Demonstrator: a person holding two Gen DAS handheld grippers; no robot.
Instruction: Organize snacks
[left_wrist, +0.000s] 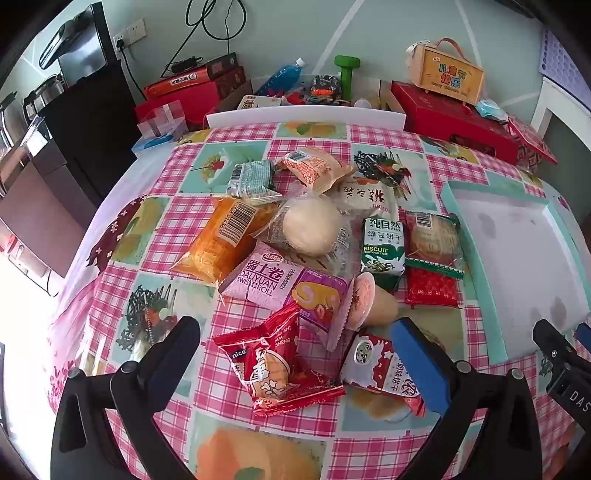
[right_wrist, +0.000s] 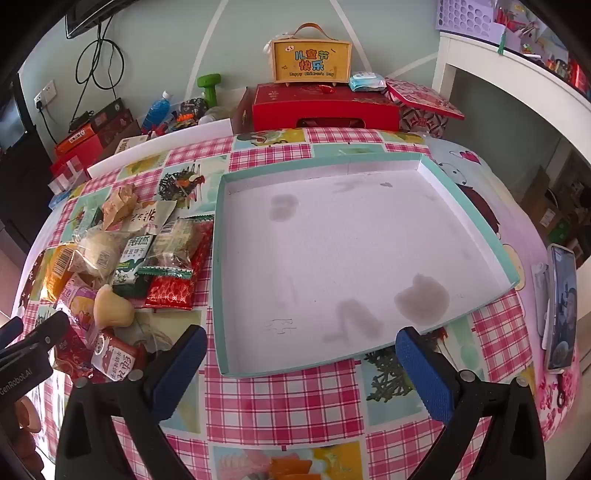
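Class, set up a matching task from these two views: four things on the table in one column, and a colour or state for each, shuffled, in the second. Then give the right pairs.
Column one:
1. Swiss roll packet
2. biscuit packet
3. tray
4. left gripper

Column two:
A. teal-rimmed, nothing inside
B. pink and purple wrapper
C. jaws wide open, holding nothing
D. green and white wrapper

Pairs: 1-B, 2-D, 3-A, 4-C
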